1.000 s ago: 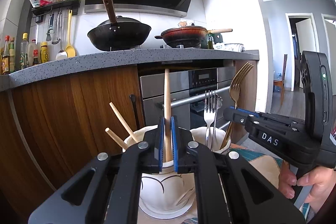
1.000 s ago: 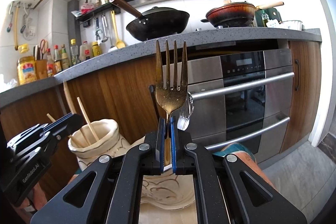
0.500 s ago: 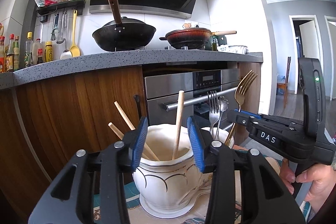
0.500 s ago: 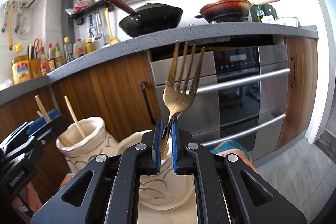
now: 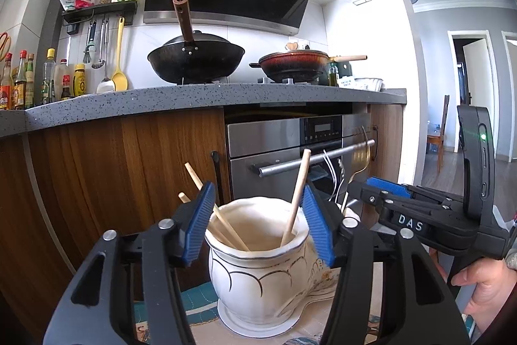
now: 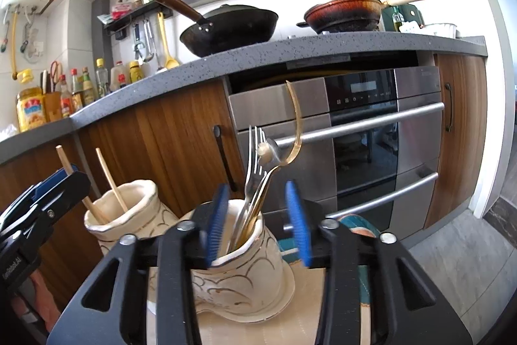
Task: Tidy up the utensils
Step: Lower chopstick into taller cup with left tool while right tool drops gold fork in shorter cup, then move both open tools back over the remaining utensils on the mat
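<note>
My left gripper point(image 5: 258, 223) is open and empty, its blue pads on either side of a white ceramic jar point(image 5: 258, 277) that holds three wooden chopsticks point(image 5: 299, 193). My right gripper point(image 6: 257, 223) is open and empty over a second white jar point(image 6: 248, 280) that holds a gold fork point(image 6: 295, 131), a silver fork point(image 6: 253, 164) and a spoon. The right gripper also shows at the right of the left wrist view point(image 5: 384, 185). The chopstick jar shows at the left of the right wrist view point(image 6: 124, 215).
Both jars stand on a pale mat point(image 6: 310, 306) on a low surface facing wood cabinets point(image 5: 122, 170) and a steel oven point(image 6: 381, 144). A grey countertop point(image 5: 194, 101) above carries a black wok, a red pan and bottles.
My left gripper opened and let a chopstick drop into its jar. My right gripper opened and let the gold fork fall into the other jar, where it now leans.
</note>
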`<action>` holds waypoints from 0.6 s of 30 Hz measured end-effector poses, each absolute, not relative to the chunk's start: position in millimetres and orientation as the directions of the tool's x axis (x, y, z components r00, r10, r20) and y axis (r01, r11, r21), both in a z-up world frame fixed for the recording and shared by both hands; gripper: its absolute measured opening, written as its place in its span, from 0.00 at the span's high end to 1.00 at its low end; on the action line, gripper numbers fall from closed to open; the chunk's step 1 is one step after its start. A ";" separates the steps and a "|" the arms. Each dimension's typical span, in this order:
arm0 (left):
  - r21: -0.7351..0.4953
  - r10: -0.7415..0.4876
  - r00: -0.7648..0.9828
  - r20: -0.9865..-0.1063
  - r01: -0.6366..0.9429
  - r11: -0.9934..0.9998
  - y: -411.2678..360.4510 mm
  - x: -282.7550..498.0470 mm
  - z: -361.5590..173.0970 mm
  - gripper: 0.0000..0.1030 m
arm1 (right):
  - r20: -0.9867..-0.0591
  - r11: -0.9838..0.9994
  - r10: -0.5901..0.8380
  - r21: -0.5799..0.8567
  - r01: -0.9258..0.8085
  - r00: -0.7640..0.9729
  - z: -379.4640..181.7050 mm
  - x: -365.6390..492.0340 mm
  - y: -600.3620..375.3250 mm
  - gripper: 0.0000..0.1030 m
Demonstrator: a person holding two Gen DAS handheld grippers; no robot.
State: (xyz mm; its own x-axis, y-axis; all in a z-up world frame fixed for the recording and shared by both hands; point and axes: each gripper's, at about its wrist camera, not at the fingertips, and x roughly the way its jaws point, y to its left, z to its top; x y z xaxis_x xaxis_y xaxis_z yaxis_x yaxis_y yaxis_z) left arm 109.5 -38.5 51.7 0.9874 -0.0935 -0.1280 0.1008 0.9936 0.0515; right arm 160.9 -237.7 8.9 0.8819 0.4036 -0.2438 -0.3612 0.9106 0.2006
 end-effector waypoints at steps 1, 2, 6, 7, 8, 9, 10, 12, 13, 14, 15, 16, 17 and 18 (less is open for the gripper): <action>0.050 -0.092 0.988 -0.122 0.098 0.994 -38.1 108.2 52.8 0.43 | -0.241 0.911 0.404 0.198 -0.363 0.882 10.1 158.8 -237.2 0.56; 0.050 -0.090 0.989 -0.116 0.097 0.994 -37.6 106.5 53.8 0.42 | -0.239 0.909 0.407 0.199 -0.365 0.882 10.7 157.7 -237.5 0.54; 0.042 -0.085 0.993 -0.085 0.089 0.995 -35.8 96.1 59.0 0.29 | -0.218 0.908 0.407 0.198 -0.368 0.887 13.4 146.8 -239.1 0.35; 0.041 -0.084 0.993 -0.080 0.087 0.995 -35.4 94.0 60.1 0.24 | -0.215 0.908 0.407 0.199 -0.369 0.888 13.5 143.8 -239.8 0.30; 0.041 -0.081 0.994 -0.072 0.084 0.996 -34.9 90.2 60.9 0.22 | -0.212 0.907 0.409 0.201 -0.370 0.887 13.4 139.4 -241.1 0.28; 0.040 -0.078 0.995 -0.069 0.081 0.996 -34.4 88.6 61.1 0.19 | -0.211 0.906 0.411 0.203 -0.371 0.887 13.3 136.3 -241.8 0.23; 0.036 -0.072 0.995 -0.066 0.075 0.997 -33.0 84.5 61.1 0.16 | -0.209 0.904 0.414 0.208 -0.373 0.886 12.9 131.8 -243.7 0.20; 0.021 -0.061 0.996 -0.070 0.063 0.998 -29.0 76.2 59.9 0.10 | -0.208 0.901 0.420 0.216 -0.377 0.884 12.2 125.6 -246.4 0.14; 0.010 -0.052 0.996 -0.073 0.052 0.999 -25.6 70.9 59.3 0.08 | -0.208 0.899 0.423 0.221 -0.379 0.882 11.6 121.1 -248.3 0.11; 0.000 -0.045 0.996 -0.074 0.045 0.999 -22.4 65.7 58.8 0.07 | -0.207 0.898 0.424 0.224 -0.379 0.882 11.2 117.7 -249.3 0.10; -0.009 -0.041 0.996 -0.078 0.040 0.999 -19.4 61.1 58.2 0.06 | -0.206 0.896 0.426 0.228 -0.380 0.881 10.6 112.8 -251.1 0.09; -0.022 -0.039 0.995 -0.087 0.037 0.999 -15.0 54.0 57.1 0.06 | -0.207 0.896 0.426 0.230 -0.380 0.880 10.0 110.2 -252.0 0.07; -0.029 -0.038 0.995 -0.097 0.035 0.999 -12.4 50.2 55.8 0.06 | -0.210 0.897 0.425 0.231 -0.378 0.880 8.8 106.0 -253.2 0.07; -0.040 -0.039 0.992 -0.121 0.034 0.999 -8.6 45.1 54.0 0.06 | -0.216 0.898 0.423 0.230 -0.375 0.880 7.6 102.7 -253.6 0.06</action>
State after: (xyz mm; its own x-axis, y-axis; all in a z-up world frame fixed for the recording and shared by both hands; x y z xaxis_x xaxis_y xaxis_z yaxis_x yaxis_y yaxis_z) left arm 45.1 -8.6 54.0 0.9919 -0.0390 -0.1212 0.0343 0.9986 -0.0403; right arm 102.7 -253.6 7.6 0.8801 0.4227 -0.2163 -0.3748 0.8981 0.2303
